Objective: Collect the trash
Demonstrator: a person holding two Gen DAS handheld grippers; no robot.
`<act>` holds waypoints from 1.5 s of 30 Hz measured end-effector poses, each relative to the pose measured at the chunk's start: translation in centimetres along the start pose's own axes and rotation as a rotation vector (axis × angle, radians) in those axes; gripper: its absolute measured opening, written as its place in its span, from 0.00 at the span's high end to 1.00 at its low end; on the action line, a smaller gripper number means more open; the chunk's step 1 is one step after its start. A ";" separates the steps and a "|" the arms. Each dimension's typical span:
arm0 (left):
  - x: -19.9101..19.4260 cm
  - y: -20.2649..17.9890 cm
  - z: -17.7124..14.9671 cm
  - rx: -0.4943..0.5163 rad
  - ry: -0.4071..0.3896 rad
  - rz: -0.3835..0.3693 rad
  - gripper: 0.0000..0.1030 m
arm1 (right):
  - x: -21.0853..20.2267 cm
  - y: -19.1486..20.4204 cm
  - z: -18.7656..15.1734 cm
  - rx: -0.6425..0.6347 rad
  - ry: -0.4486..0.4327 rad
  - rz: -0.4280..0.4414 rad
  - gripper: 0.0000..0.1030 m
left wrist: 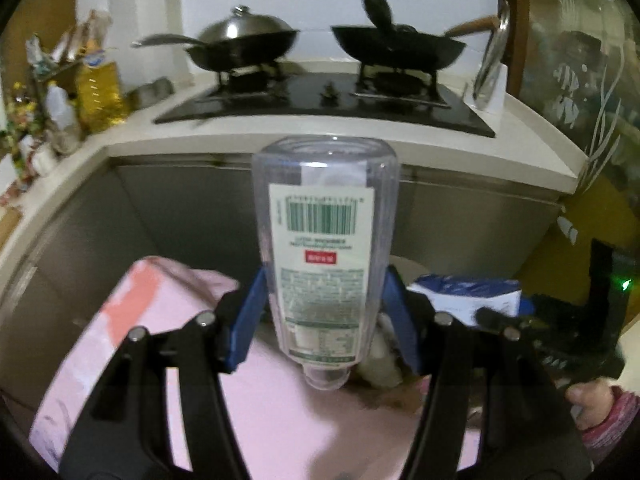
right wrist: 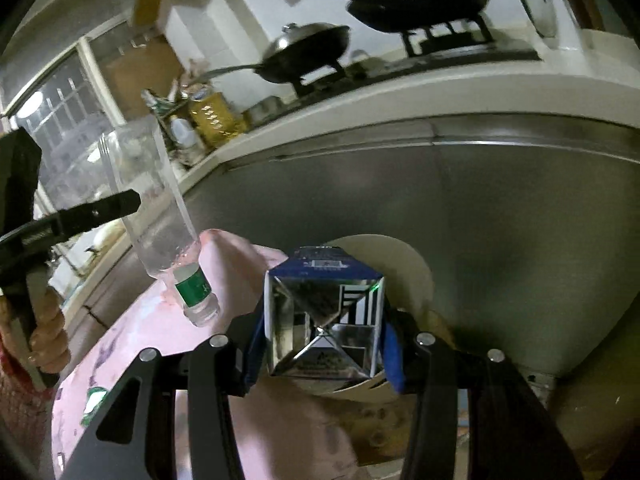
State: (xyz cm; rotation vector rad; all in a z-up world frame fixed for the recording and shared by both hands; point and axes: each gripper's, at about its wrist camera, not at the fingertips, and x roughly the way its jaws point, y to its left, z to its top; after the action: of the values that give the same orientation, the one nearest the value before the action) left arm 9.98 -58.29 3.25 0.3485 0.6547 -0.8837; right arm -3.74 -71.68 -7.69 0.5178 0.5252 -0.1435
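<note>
My left gripper [left wrist: 326,304] is shut on a clear plastic bottle [left wrist: 324,216]. The bottle's neck points back at the camera, and its barcode label faces up. Below it spreads a pink bag [left wrist: 160,320]. My right gripper [right wrist: 324,320] is shut on a blue and white carton [right wrist: 326,332], whose silver bottom faces the camera. In the right wrist view the bottle [right wrist: 160,208] hangs neck down at the left over the pink bag [right wrist: 160,340]. In the left wrist view the carton [left wrist: 468,296] shows at the right. A hand [left wrist: 592,400] grips the right tool.
A white counter [left wrist: 360,136] carries a black hob [left wrist: 320,100] with two woks [left wrist: 244,44]. Oil and condiment bottles [left wrist: 96,92] crowd its left end. Steel cabinet fronts [right wrist: 480,220] rise behind the bag. A beige round rim [right wrist: 404,256] sits behind the carton.
</note>
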 end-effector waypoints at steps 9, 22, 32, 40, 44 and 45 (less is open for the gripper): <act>7.6 -4.3 -1.5 0.021 0.099 0.023 0.11 | 4.6 -2.0 -0.9 0.016 0.034 -0.030 0.39; 0.6 -1.8 -4.6 -0.049 0.023 0.086 0.11 | -1.8 -1.1 -3.9 0.120 -0.053 0.031 0.39; -8.5 -0.4 -11.8 -0.091 -0.044 0.291 0.11 | -5.1 5.0 -8.2 0.138 -0.022 0.095 0.39; -14.1 1.4 -16.9 -0.181 -0.054 0.353 0.11 | -7.1 9.5 -11.1 0.102 0.008 0.112 0.39; -16.0 1.8 -18.7 -0.204 -0.063 0.363 0.11 | -8.1 11.1 -11.5 0.091 0.019 0.134 0.39; -16.3 1.8 -19.0 -0.206 -0.064 0.364 0.11 | -8.4 11.4 -11.6 0.091 0.021 0.140 0.39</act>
State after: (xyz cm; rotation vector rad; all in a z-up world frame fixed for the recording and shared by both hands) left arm -3.31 -37.28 -0.34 0.2420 0.5932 -0.4731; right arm -13.08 -55.96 -7.04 0.6435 0.5024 -0.0280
